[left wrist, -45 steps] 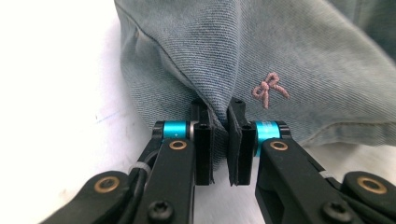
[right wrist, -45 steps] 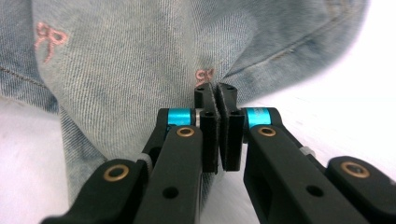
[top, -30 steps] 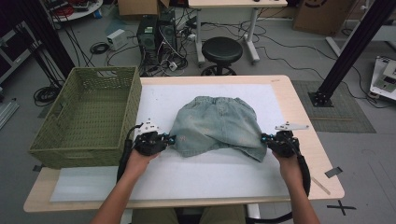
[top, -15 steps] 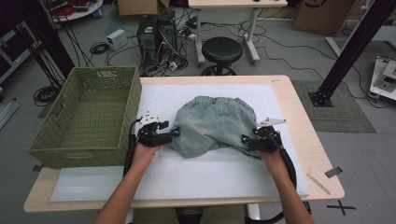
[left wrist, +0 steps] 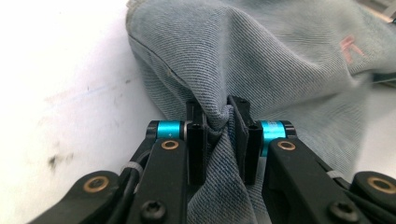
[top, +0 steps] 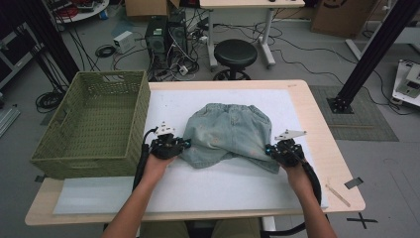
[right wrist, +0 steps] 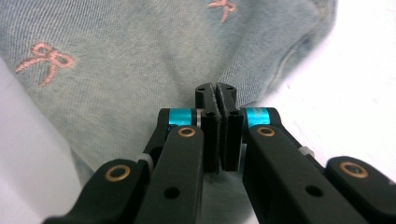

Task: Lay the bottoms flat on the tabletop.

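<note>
Fingers (left wrist: 197,122) clamped on denim shorts (top: 229,133)

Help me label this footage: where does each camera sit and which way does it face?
High view: above the person's side, facing forward and down on the table; forearms, both hand-held grippers.
Left gripper view: on the left hand-held gripper, along jaws pinching the denim shorts.
Right gripper view: on the right hand-held gripper, jaws shut on the hem.
Shared: the shorts.

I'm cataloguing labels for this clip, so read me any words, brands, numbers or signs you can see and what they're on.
No readable text anywhere.
Denim shorts: pink embroidered bows, no letters.
Cardboard box: a dark mark, too small and cut off to read.
Left gripper and right gripper: no markings.
</note>
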Demonstrator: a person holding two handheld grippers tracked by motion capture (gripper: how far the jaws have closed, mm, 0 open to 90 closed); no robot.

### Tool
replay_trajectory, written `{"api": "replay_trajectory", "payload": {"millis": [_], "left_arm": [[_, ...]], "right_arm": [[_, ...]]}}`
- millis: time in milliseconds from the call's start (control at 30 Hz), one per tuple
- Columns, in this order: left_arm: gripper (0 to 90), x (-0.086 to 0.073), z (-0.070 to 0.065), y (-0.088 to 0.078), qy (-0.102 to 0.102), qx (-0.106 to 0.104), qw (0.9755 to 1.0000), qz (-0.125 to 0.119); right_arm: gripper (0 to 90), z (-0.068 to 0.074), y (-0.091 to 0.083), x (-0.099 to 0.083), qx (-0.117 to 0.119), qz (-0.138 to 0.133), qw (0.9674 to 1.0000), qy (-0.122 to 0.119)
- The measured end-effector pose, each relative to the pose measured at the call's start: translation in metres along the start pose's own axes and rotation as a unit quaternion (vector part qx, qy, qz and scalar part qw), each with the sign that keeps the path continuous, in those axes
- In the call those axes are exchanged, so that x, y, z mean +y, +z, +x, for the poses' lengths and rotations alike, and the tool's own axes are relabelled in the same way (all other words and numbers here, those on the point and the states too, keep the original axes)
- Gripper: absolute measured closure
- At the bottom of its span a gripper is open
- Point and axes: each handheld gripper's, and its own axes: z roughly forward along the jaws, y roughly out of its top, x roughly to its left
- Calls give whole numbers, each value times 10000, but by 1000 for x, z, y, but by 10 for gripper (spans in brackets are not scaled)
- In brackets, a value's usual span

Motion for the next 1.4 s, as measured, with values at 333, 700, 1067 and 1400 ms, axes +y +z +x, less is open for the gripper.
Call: {"api": "replay_trajectory", "payload": {"millis": [333, 700, 1067, 1400], "left_arm": [[778, -18, -13, -38, 155, -610, 9980, -112], [381, -8, -6, -32, 64, -201, 9979, -612], [350, 2, 0, -22, 83, -64, 9978, -650], [350, 3, 3, -21, 24, -6, 9977, -683]], "right_arm": [[900, 3, -41, -21, 94, -98, 9998, -173], [535, 21, -30, 19, 260, -961, 9950, -104], [461, 43, 43, 86, 903, -224, 9953, -282], [900, 37, 65, 98, 852, 505, 9929, -664]]}}
